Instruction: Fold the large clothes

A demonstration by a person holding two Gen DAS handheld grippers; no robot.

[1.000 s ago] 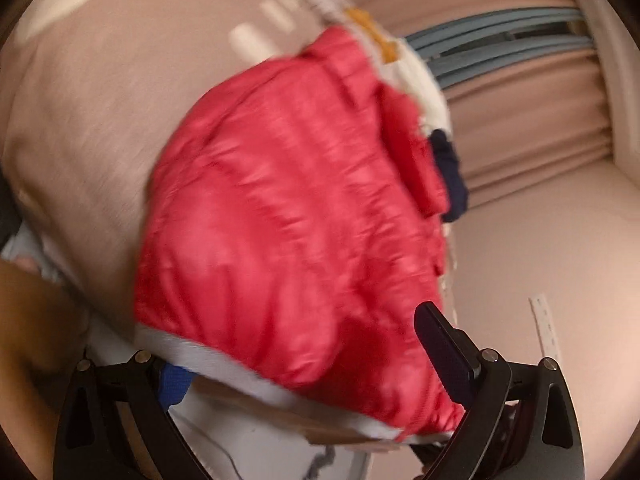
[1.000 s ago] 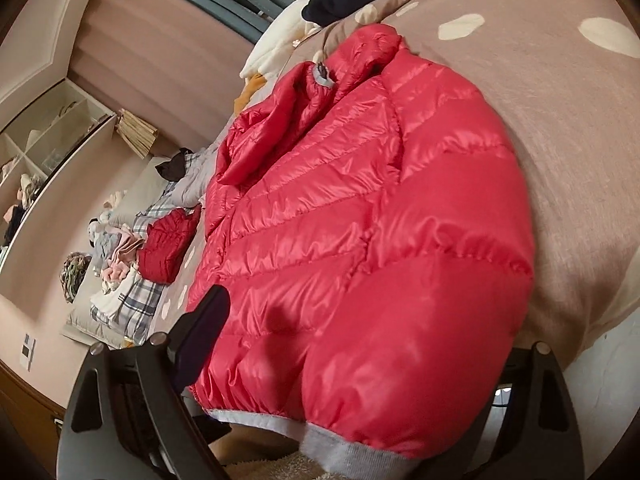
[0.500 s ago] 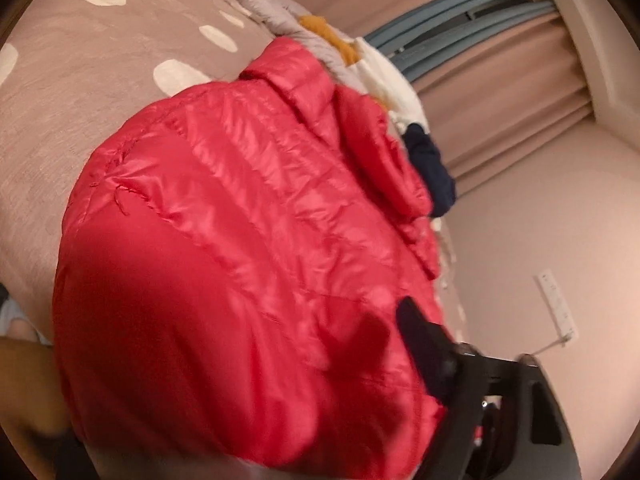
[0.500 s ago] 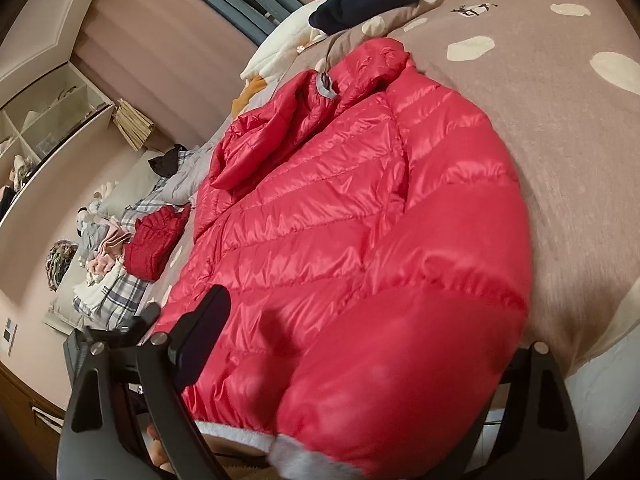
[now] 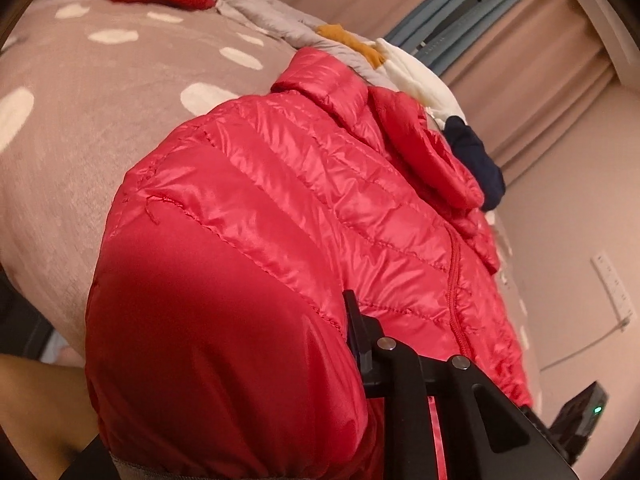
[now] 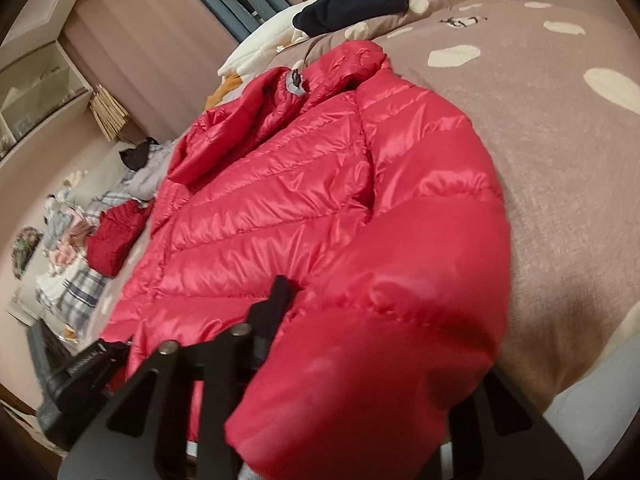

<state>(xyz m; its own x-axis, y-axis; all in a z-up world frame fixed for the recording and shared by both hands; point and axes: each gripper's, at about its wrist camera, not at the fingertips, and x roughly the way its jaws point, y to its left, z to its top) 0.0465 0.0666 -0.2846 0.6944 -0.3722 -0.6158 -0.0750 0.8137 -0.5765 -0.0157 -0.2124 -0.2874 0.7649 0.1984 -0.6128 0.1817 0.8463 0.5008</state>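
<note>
Your red puffer jacket [image 5: 280, 240] lies flat on the spotted brown blanket [image 5: 100, 120], and its hem end hangs at the blanket's near edge, right under both tools. In the left wrist view bare blanket stretches toward 10 o'clock, while the jacket's other side runs close to the bed edge by the wall [image 5: 560, 240] at 3 o'clock. In the right wrist view bare blanket [image 6: 560, 160] lies from 1 to 3 o'clock; a pile of clothes [image 6: 80, 248] crowds 9 o'clock.

The jacket's long axis runs from hem near you to collar [image 6: 344, 64] at about 12 o'clock, zipper side up.

Both tools tilt downward at the hem. Your left gripper [image 5: 320, 364] has just been closing and now pinches the sleeve end; your right gripper [image 6: 360, 340] has done the same and clamps the other sleeve end, red fabric bulging over each.
</note>
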